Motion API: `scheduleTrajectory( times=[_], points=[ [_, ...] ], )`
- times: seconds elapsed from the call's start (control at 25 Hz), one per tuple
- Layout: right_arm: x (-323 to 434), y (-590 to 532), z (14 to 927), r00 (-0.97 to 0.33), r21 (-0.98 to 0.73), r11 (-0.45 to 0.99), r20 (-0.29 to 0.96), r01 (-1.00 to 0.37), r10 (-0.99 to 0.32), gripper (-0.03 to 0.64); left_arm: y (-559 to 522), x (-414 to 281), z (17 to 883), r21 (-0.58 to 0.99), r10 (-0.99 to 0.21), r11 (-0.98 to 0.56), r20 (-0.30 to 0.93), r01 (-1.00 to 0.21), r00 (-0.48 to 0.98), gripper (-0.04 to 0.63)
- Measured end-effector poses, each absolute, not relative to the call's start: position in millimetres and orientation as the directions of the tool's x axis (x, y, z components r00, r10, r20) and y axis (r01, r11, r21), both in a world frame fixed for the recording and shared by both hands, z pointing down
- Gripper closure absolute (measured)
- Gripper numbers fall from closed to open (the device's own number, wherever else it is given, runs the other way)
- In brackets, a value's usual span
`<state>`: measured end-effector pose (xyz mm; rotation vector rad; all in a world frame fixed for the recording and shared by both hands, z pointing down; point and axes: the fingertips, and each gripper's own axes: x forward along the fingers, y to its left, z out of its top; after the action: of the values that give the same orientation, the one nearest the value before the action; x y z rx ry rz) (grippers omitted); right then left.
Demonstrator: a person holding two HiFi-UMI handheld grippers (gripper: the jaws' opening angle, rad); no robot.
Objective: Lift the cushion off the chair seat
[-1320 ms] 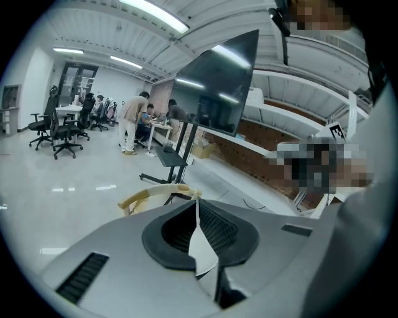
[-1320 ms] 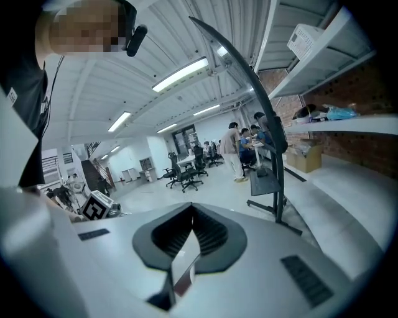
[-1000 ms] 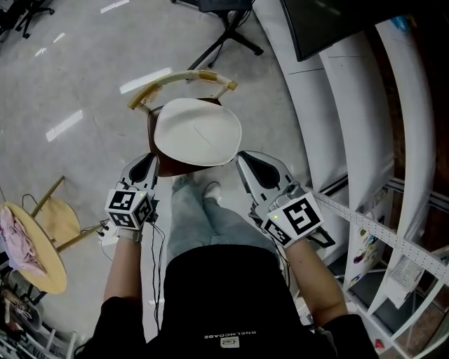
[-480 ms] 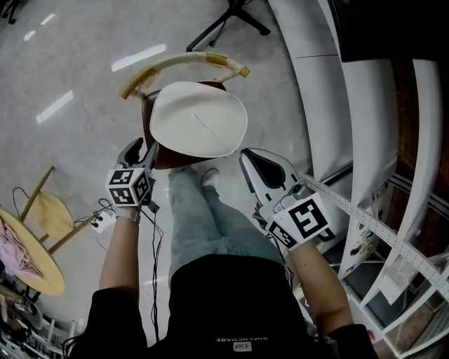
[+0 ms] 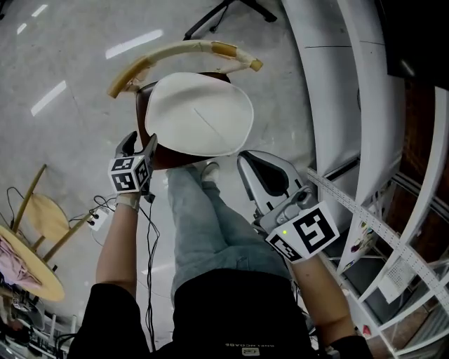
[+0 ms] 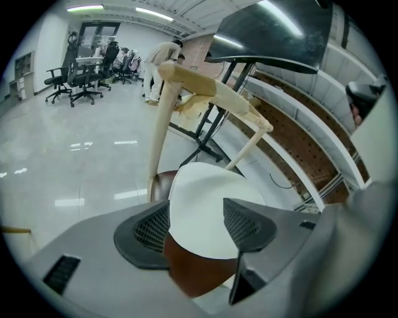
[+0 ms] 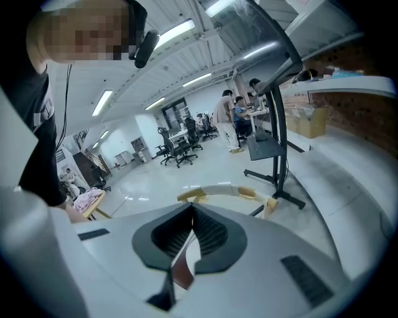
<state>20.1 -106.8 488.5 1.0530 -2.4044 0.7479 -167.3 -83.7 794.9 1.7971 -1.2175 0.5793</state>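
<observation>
A white round cushion point(image 5: 198, 113) lies on the brown chair seat point(image 5: 158, 158), below the curved wooden back rail point(image 5: 186, 52). My left gripper point(image 5: 139, 145) is at the cushion's left front edge. In the left gripper view its jaws are opening, and the cushion's point(image 6: 208, 202) near edge and the seat point(image 6: 198, 278) lie between them; the pads point(image 6: 249, 225) do not press on it. My right gripper point(image 5: 254, 163) hangs off the cushion's right front edge, apart from it. Its jaws point(image 7: 191, 217) are shut with nothing held, and the back rail point(image 7: 221, 190) shows beyond.
The person's legs point(image 5: 207, 217) stand just before the chair. A wooden stool with a pink cloth point(image 5: 24, 249) is at the left, a power strip point(image 5: 98, 220) on the floor beside it. White curved frames point(image 5: 337, 105) run along the right; black stand legs point(image 5: 224, 8) lie beyond the chair.
Both grippers have come down toward the chair. The left gripper went from shut to open and now straddles the cushion's left front edge. The right gripper stayed shut.
</observation>
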Motion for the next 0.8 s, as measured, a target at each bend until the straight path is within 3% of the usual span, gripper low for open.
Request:
scheduleTrajectory(
  times=[0.8],
  points=[
    [25.3,-103.0,540.8,-0.595,-0.36,0.487,0.614,-0.796,-0.519,0.607,-85.4,-164.2,909.5,0.402,-0.343,-0.105,0.843,-0.909,0.413,0.307]
  ],
)
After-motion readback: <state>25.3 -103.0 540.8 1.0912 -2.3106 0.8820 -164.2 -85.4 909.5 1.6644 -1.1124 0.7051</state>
